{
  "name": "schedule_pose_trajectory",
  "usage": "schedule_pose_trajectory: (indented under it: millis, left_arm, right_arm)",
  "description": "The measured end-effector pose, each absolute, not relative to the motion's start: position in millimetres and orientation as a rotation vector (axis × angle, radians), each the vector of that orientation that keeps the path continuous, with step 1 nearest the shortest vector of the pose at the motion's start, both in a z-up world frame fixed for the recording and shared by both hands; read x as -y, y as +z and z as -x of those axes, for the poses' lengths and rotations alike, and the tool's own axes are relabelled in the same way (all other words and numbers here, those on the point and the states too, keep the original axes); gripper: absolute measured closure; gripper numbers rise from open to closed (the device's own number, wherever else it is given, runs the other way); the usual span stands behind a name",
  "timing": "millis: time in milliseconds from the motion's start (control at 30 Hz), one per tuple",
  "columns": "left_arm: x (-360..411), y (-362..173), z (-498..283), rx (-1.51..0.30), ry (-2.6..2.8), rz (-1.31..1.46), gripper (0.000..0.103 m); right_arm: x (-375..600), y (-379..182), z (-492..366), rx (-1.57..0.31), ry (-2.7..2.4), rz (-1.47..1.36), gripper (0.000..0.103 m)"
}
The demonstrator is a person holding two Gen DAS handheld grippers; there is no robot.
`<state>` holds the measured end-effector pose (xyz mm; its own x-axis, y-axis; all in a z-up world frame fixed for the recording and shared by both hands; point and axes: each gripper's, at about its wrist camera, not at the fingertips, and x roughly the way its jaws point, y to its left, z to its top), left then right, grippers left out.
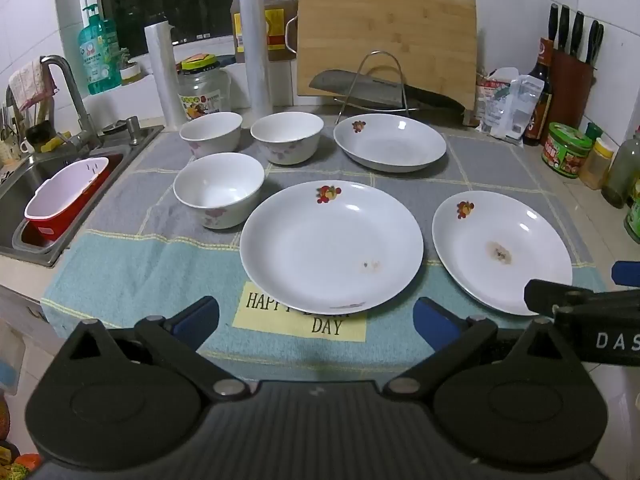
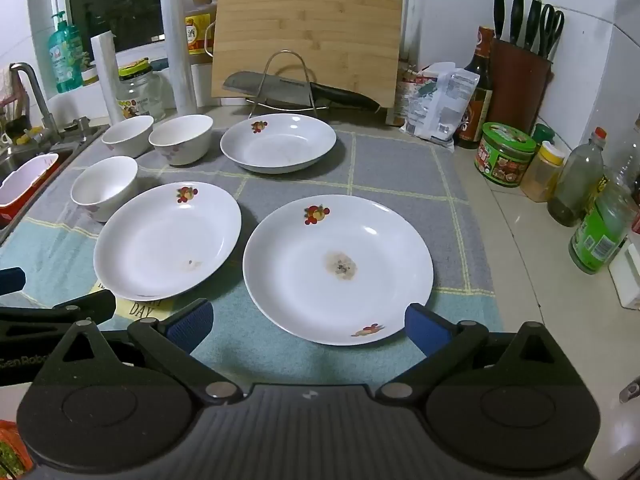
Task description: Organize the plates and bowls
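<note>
Three white plates with a fruit print lie on a grey and blue mat: a middle plate (image 1: 331, 246) (image 2: 167, 240), a right plate (image 1: 502, 252) (image 2: 338, 270) with a brown stain, and a far plate (image 1: 390, 142) (image 2: 278, 142). Three white bowls stand to the left: a near bowl (image 1: 219, 189) (image 2: 105, 187) and two far bowls (image 1: 211, 133) (image 1: 287, 136). My left gripper (image 1: 316, 322) is open and empty, just before the middle plate's near rim. My right gripper (image 2: 309, 328) is open and empty, its fingers on either side of the right plate's near rim.
A sink (image 1: 28, 184) with a red and white basket (image 1: 68, 196) lies at the left. A cutting board (image 1: 384, 40), a cleaver on a wire rack (image 1: 372, 88), bottles and jars (image 2: 504, 154) line the back and right. The right gripper shows at the left wrist view's right edge (image 1: 592, 312).
</note>
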<state>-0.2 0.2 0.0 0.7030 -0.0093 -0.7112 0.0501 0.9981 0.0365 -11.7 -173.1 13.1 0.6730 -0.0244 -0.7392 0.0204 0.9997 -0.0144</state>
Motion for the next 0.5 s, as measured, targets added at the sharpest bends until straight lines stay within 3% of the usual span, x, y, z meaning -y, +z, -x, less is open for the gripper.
schedule_pose_trajectory:
  millis: [500]
  left_arm:
    - [1.5,3.8,1.1,-0.787,-0.035,-0.059,0.001]
  right_arm:
    - [174.1,17.8,12.5,-0.822,-0.022,-0.007,0.0]
